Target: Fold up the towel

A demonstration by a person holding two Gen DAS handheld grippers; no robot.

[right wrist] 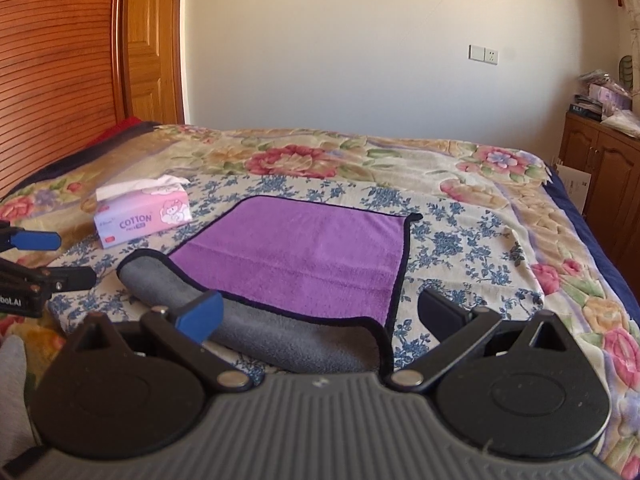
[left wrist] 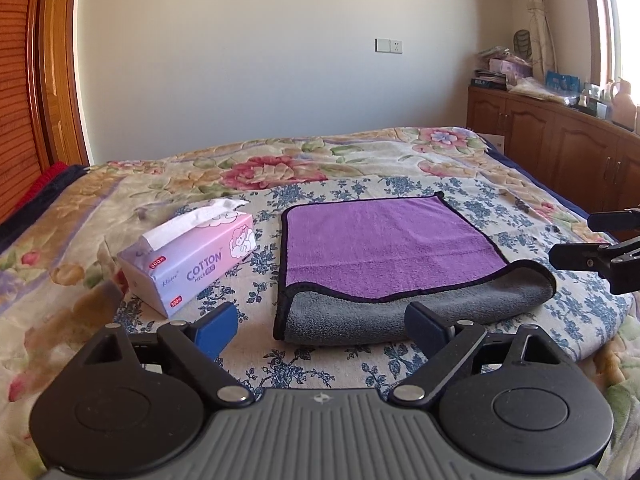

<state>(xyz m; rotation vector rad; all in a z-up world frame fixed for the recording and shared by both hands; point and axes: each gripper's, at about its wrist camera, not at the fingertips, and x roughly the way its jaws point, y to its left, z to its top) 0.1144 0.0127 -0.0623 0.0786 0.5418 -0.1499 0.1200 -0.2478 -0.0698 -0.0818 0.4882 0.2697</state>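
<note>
A purple towel [left wrist: 384, 240] with a grey underside and black edging lies on the bed, its near edge folded over so a grey roll [left wrist: 400, 312] shows. It also shows in the right wrist view [right wrist: 304, 260]. My left gripper [left wrist: 320, 326] is open and empty, just in front of the towel's near left part. My right gripper [right wrist: 320, 316] is open and empty, over the towel's near right corner. The right gripper's fingers [left wrist: 580, 256] show at the right edge of the left wrist view; the left gripper's fingers [right wrist: 36, 240] show at the left edge of the right wrist view.
A pink and purple tissue box [left wrist: 192, 260] lies left of the towel, also in the right wrist view [right wrist: 142, 216]. The bed has a floral cover [left wrist: 280, 168]. A wooden cabinet [left wrist: 560, 144] with clutter stands at the right, a wooden headboard [right wrist: 48, 80] at the left.
</note>
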